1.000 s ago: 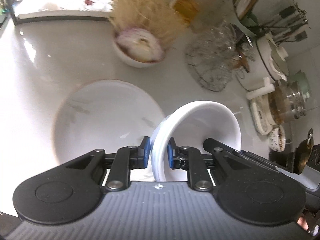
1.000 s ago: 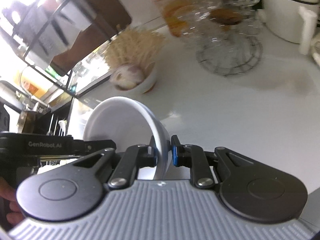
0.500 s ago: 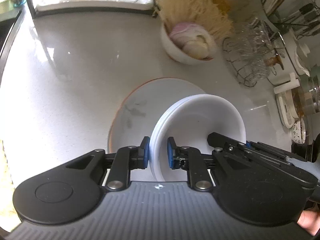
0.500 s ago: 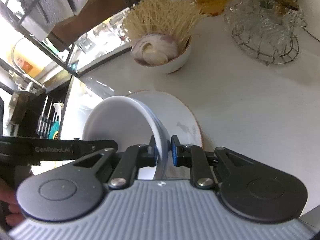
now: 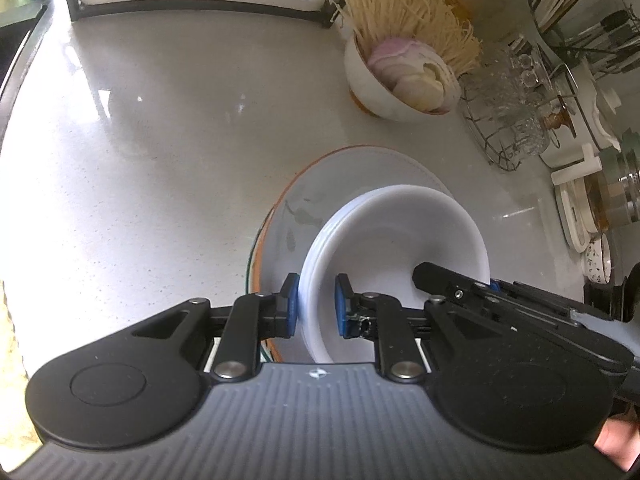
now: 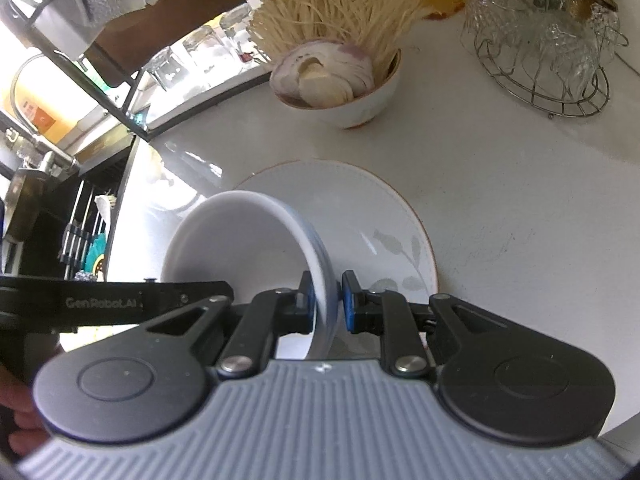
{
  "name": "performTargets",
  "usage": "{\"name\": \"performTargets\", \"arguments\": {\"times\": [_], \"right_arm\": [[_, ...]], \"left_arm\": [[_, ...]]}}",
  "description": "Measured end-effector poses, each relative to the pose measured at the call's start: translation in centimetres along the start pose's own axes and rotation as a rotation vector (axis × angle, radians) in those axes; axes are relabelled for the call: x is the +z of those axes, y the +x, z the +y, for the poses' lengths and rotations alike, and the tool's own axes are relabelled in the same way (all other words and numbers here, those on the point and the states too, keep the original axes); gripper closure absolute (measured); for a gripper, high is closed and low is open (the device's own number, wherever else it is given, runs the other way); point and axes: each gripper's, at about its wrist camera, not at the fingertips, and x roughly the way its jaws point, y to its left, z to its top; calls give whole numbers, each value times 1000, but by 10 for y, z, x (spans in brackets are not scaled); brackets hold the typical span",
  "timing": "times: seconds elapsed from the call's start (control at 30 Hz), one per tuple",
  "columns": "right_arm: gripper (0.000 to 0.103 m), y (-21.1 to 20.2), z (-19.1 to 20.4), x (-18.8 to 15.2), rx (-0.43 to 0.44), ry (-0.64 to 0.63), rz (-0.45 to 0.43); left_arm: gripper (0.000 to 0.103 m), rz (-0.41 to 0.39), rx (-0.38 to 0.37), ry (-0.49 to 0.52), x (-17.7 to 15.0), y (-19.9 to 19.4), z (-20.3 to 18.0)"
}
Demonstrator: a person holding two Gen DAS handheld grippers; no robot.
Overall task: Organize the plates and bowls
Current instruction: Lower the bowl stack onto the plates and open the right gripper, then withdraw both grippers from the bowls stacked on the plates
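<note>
Behind the plate (image 5: 360,176), an onion bowl (image 5: 384,92) and glass rack (image 5: 516,120).

A home kitchen: pale countertop (image 5: 160,152), bowl of sliced onion (image 5: 400,84), wire glass rack (image 6: 544,40).

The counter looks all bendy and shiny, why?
Left wrist view: the fisheye lens curves the counter edges, and window light makes white glare patches. Right wrist view: the window side is washed out, while the plate stays sharp.

surface: glossy pale stone countertop (image 5: 160,152) | light: bright daylight glare at left | back: black-framed shelf (image 5: 200,4)
</note>
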Motion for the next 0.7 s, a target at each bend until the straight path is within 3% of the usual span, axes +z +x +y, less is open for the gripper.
{"name": "performTargets", "arguments": {"times": [0.07,0.1,0.17,0.2,0.5,0.7], "right_arm": [[84,0,2,-2,2,0,0],[83,0,1,-4,11,6,0],[65,-3,0,-6,29,19,-5],[62,-6,-1,-7,35,20,-15],[61,-35,-13,-9,62,66,-77],[61,-59,-12,-4,67,22,-128]], "left_arm": [[80,-4,1,0,-2,-2,2],[72,-3,-5,-2,-2,-2,2],[66,-1,-22,-11,-3,-3,4],[64,-7,-24,-12,-3,-4,5],[59,-49,12,26,-13,-23,-11],[58,-131,30,48,-22,-53,-32]]}}
